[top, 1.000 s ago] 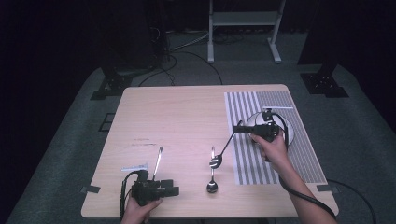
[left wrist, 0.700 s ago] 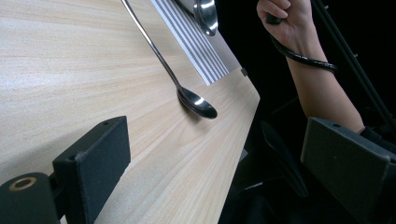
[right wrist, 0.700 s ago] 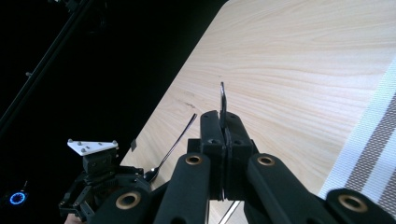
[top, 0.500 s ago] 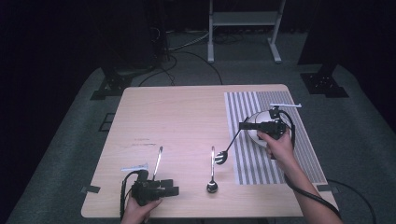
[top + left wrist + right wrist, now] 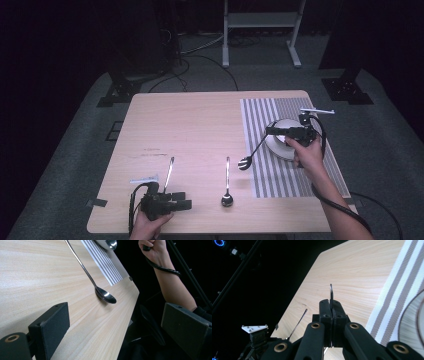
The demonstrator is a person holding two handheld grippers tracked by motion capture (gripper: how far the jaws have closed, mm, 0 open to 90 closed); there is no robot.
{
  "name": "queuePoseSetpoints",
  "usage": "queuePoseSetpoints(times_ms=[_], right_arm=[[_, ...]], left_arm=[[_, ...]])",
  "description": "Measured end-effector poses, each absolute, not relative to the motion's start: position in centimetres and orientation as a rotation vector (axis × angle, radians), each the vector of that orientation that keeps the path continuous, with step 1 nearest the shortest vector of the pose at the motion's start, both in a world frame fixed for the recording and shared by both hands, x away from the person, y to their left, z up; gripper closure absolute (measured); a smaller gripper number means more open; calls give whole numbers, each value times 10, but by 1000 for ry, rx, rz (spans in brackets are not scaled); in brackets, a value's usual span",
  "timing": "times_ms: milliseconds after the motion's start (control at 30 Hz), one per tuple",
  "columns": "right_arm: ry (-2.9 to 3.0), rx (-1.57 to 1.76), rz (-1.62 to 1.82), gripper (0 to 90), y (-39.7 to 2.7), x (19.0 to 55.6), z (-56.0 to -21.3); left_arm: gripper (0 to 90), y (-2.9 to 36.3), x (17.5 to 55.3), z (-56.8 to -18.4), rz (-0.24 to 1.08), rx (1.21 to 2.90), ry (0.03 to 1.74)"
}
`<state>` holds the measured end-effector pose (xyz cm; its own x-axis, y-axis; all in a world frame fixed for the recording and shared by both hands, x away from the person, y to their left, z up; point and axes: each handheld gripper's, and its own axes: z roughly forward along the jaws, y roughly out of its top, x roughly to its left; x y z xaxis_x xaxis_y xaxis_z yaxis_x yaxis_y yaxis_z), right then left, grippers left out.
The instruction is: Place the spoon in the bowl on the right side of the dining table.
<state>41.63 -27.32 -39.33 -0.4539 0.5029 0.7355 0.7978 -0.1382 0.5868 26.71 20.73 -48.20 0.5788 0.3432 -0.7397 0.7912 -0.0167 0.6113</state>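
My right gripper (image 5: 270, 132) hovers over the left rim of a white plate (image 5: 282, 150) on the striped placemat (image 5: 260, 112). It is shut on the handle end of a fork (image 5: 254, 150), which hangs down and to the left, its tines above the mat's left edge. In the right gripper view the jaws press together (image 5: 331, 308) on the thin metal handle (image 5: 331, 293). A spoon (image 5: 226, 186) lies on the wood near the front edge, bowl towards me. My left gripper (image 5: 186, 204) rests at the front left, open, nothing between its jaws (image 5: 117, 323); the spoon (image 5: 103, 293) lies ahead of it.
A thin metal utensil (image 5: 169, 173) lies just beyond the left gripper, its near end hidden behind it. The table's front edge (image 5: 215, 231) is close to the left hand. A metal stand (image 5: 260, 20) and dark tripod feet sit on the floor behind the table.
The right gripper has carried the fork up and to the right, from beside the spoon to over the plate's left rim. The left gripper and the spoon have stayed put.
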Motion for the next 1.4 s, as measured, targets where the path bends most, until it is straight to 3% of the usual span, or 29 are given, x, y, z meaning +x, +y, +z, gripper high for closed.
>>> queuePoseSetpoints(times_ms=[1400], right_arm=[[-1741, -1695, -1748, 889, -341, 417, -384]], left_arm=[[68, 207, 267, -482, -467, 1611, 971]])
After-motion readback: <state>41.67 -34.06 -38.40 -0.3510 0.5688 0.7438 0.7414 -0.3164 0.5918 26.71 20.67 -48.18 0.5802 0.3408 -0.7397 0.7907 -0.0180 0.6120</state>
